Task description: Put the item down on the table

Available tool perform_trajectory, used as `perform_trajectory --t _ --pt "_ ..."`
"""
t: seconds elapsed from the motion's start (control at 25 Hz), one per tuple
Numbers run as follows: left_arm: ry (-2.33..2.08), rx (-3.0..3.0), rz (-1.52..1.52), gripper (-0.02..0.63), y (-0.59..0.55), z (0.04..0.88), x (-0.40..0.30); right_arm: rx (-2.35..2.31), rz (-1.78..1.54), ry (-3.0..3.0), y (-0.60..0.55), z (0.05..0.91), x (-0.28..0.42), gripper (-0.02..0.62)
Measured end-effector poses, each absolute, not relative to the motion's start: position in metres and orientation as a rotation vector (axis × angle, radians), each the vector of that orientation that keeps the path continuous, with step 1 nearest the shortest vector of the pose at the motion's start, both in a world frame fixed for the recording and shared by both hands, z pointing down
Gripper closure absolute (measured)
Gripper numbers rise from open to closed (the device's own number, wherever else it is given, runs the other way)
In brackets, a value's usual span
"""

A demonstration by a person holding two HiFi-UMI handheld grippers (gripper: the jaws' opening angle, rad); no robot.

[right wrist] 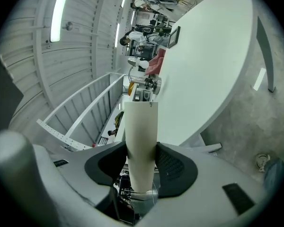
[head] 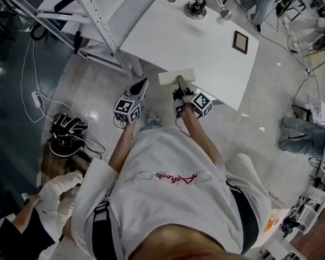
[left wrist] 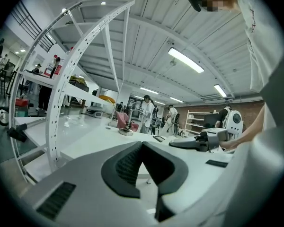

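The item is a flat cream block (head: pixel 176 76), held over the near edge of the white table (head: pixel 206 53). My right gripper (head: pixel 180 83) is shut on it. In the right gripper view the block (right wrist: pixel 141 122) stands up between the two dark pads (right wrist: pixel 173 167), with the right gripper (right wrist: pixel 141 146) tilted beside the table (right wrist: pixel 208 56). Whether the block touches the tabletop I cannot tell. To the left, my left gripper (head: pixel 143 84) hovers off the table's edge over the floor. The left gripper (left wrist: pixel 142 144) has its jaws together and holds nothing.
On the table's far side are a dark framed plate (head: pixel 240 41), a round metal fixture (head: pixel 196 8) and a small metal part (head: pixel 225 13). A white perforated frame (head: pixel 97 20) stands at the left. Cables and black gear (head: pixel 65 133) lie on the floor. People sit at bottom left and right.
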State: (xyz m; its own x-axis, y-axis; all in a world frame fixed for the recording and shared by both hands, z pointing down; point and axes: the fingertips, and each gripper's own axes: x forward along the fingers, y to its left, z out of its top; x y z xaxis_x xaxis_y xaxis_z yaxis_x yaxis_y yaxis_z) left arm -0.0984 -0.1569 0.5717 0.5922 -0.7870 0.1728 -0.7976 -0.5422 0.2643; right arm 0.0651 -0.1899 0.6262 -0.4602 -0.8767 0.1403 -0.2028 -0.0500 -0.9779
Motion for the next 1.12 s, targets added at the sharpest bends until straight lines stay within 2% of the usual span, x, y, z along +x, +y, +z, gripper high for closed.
perform_trajectory --t 1.12 --pt "-1.197 2.494 0.110 0.588 -0.246 0.600 -0.109 -1.230 -1.597 1.569 -0.270 0.662 0.056 0.402"
